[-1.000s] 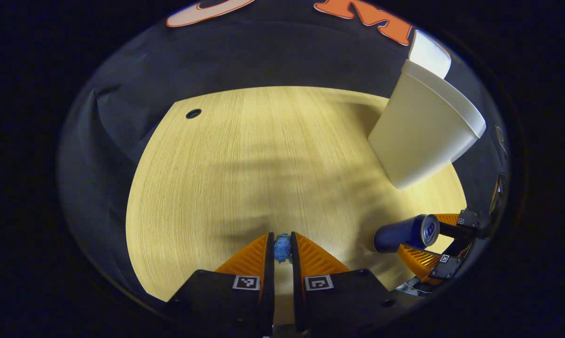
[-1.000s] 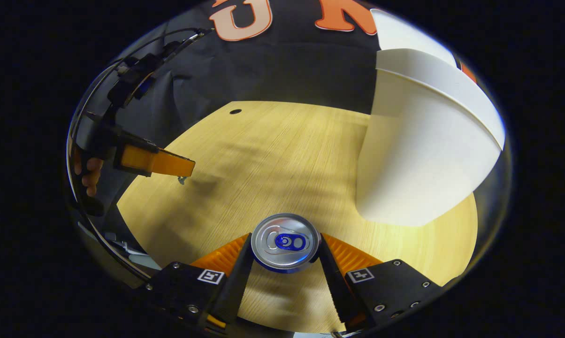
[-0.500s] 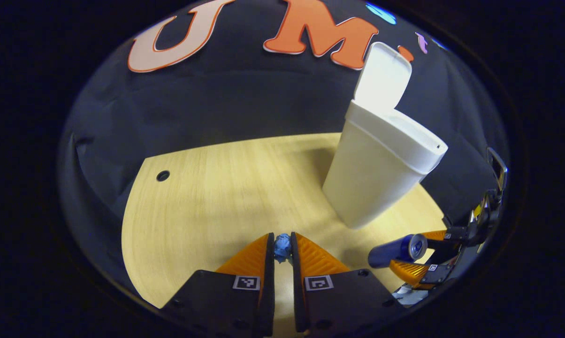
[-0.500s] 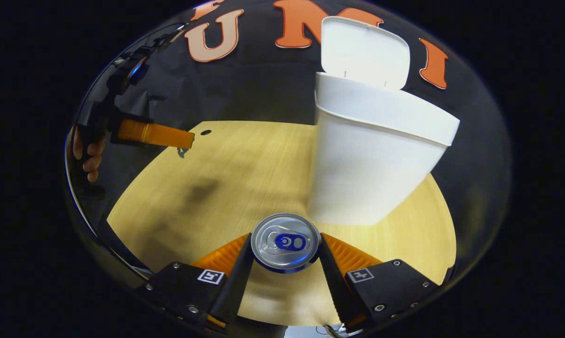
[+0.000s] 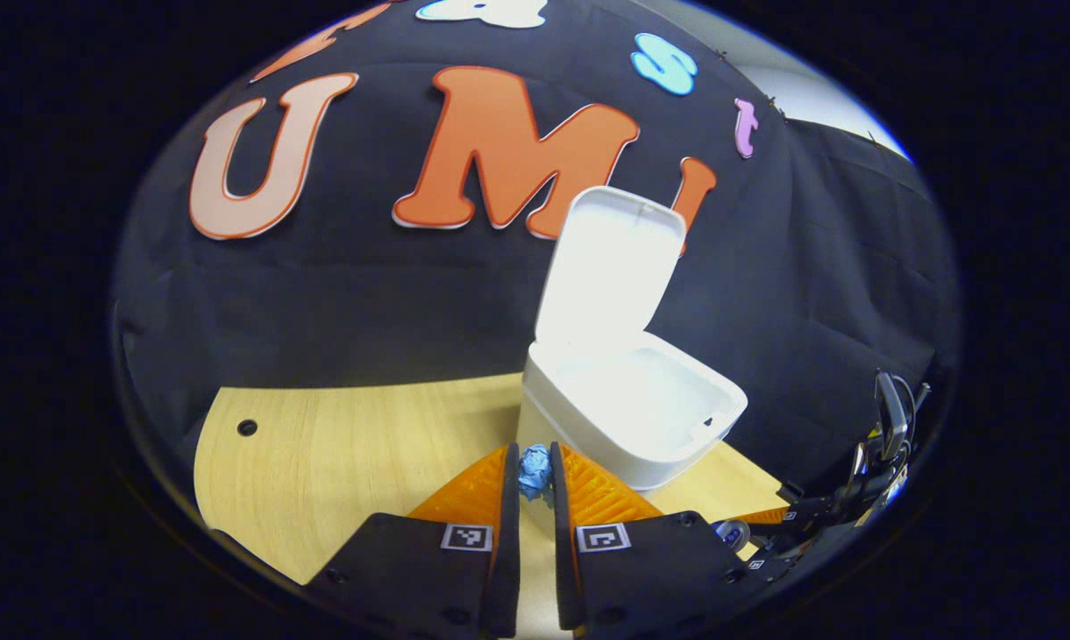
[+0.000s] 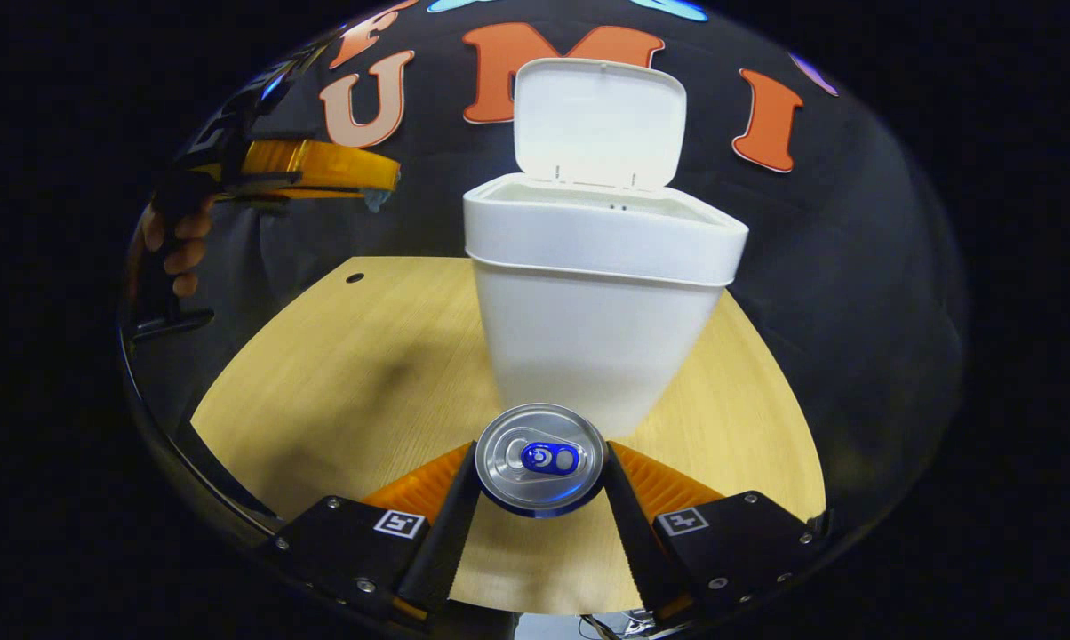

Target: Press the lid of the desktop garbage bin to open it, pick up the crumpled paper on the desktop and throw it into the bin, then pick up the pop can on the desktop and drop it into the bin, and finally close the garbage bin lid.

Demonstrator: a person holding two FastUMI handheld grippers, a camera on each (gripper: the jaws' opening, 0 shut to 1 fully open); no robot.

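So in the left gripper view the left tongs (image 5: 535, 471) sit at the bottom centre of the frame, nearly pressed together and pinching the crumpled paper (image 5: 534, 469), a little blue wad right between the tips. Just above and right of that wad is the garbage bin (image 5: 628, 418), white, standing on the wooden tabletop (image 5: 339, 444), with its lid (image 5: 610, 267) flipped up and leaning back against the dark wall, so you look straight down into the open mouth. Down in the lower right of that frame you can catch the right tongs (image 5: 748, 526) with a bit of the pop can (image 5: 732, 533) poking out, pretty small and hard to make out. Over in the right gripper view, the right tongs (image 6: 541, 462) are at the bottom centre, clamped on either side of the pop can (image 6: 541, 459), whose silver top with a blue tab faces the camera. The bin (image 6: 597, 302) fills the middle of the frame just above the can, upright on the tabletop (image 6: 357, 373), lid (image 6: 599, 120) standing open at the top. In the upper left of that frame the left tongs (image 6: 377, 182) hang in the air above the tabletop, held by a hand (image 6: 172, 244), with the paper (image 6: 377, 197) just visible at the tips.
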